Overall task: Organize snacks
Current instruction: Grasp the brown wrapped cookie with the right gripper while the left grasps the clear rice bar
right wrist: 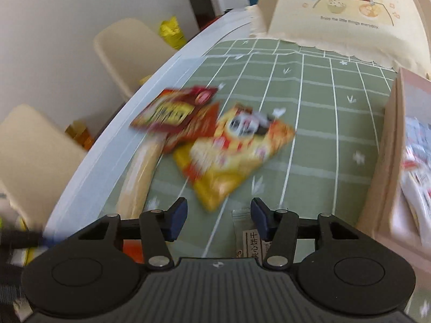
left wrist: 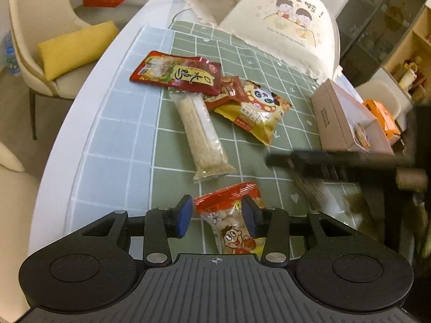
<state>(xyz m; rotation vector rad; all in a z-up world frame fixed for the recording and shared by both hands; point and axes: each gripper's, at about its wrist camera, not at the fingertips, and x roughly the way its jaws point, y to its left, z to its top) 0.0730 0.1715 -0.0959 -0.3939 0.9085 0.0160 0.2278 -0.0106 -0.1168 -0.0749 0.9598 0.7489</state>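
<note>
From my left wrist view, the long pale snack pack (left wrist: 202, 132) runs lengthwise away across the green checked surface (left wrist: 269, 62); my right view blurs it. My left gripper (left wrist: 218, 216) straddles a small red-topped packet (left wrist: 231, 215), half-open. My right gripper (right wrist: 218, 220) hangs part-open, holding nothing.

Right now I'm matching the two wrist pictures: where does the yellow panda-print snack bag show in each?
Left wrist: yellow panda-print snack bag right of centre, beside the long clear packet.
Right wrist: the bag at centre, blurred, ahead of the fingers.
Shared landmark: cream cartoon-print cushion behind it.
</note>
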